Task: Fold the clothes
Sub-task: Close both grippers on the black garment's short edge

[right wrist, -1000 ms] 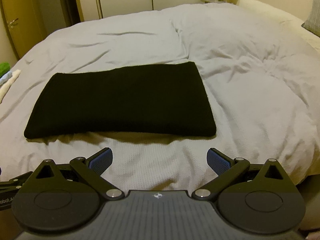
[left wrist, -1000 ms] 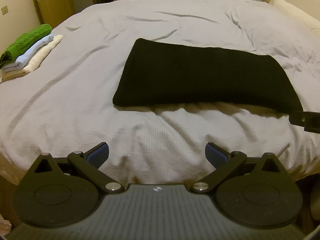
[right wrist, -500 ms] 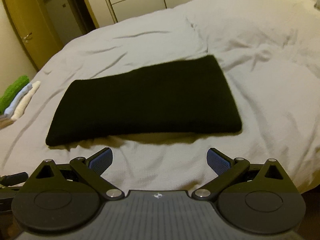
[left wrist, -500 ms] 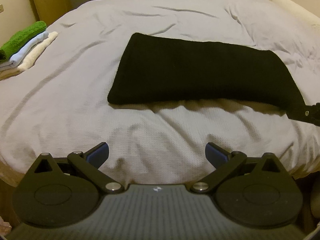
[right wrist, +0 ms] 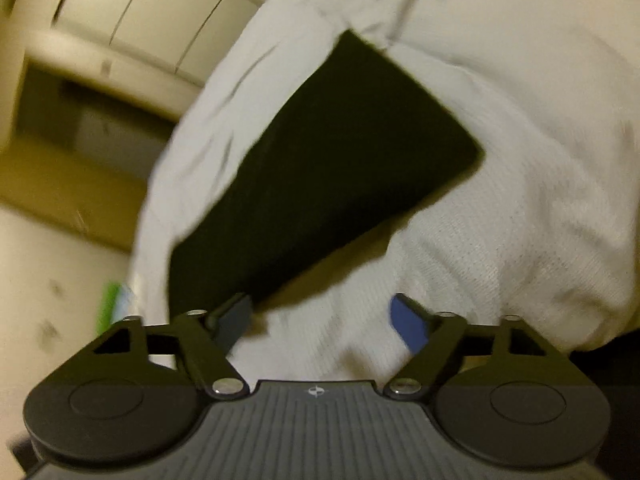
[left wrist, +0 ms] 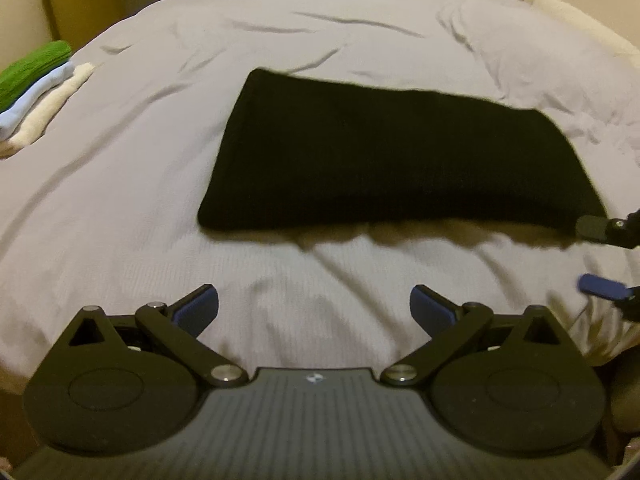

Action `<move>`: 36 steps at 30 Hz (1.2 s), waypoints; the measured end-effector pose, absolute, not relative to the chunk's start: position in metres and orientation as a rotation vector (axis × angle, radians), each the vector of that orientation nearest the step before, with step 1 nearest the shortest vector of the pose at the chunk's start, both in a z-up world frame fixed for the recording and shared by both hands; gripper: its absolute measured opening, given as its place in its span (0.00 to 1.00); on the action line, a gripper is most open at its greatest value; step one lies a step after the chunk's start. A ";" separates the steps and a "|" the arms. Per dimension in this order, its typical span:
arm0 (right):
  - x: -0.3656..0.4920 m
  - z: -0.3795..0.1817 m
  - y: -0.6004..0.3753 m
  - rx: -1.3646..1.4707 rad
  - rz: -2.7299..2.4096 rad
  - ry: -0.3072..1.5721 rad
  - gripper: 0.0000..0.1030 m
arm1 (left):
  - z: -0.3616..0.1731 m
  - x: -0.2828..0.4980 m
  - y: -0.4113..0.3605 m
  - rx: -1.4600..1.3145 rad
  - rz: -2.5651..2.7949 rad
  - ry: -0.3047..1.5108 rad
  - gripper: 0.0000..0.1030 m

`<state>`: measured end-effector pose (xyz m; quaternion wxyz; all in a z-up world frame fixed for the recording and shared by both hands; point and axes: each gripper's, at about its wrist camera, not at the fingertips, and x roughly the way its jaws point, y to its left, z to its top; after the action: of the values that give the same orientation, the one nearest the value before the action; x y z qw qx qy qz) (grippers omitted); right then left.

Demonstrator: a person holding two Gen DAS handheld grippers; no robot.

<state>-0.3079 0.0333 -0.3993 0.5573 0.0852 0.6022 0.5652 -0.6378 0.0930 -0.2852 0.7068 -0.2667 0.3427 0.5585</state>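
The left gripper points down across the near edge of the bed, level from side to side, its blue-padded jaws spread wide with only the pale grey rumpled duvet between them. The right gripper is rolled hard onto its side, so the room leans steeply in its own view; in the left view its two fingers stand one above the other at the right edge, the upper one just at the near right corner of the folded black knitted garment. Its jaws have just been closing but remain apart, the pads pressing on nothing, with only duvet in the gap and the garment's corner beside the dark left pad. The garment lies flat in the middle of the duvet as a long rectangle, its long axis running left to right across the bed. A stack of folded green, light blue and cream cloths sits well apart at the far left edge.
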 end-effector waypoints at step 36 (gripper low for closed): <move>-0.285 -0.416 0.082 0.269 1.211 1.241 0.33 | -0.321 -0.577 0.192 -0.527 0.930 0.770 0.73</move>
<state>-0.2852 0.0818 -0.4161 0.6393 0.1178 0.5437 0.5309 -0.5769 0.1922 -0.3213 0.7909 -0.2447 0.3577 0.4319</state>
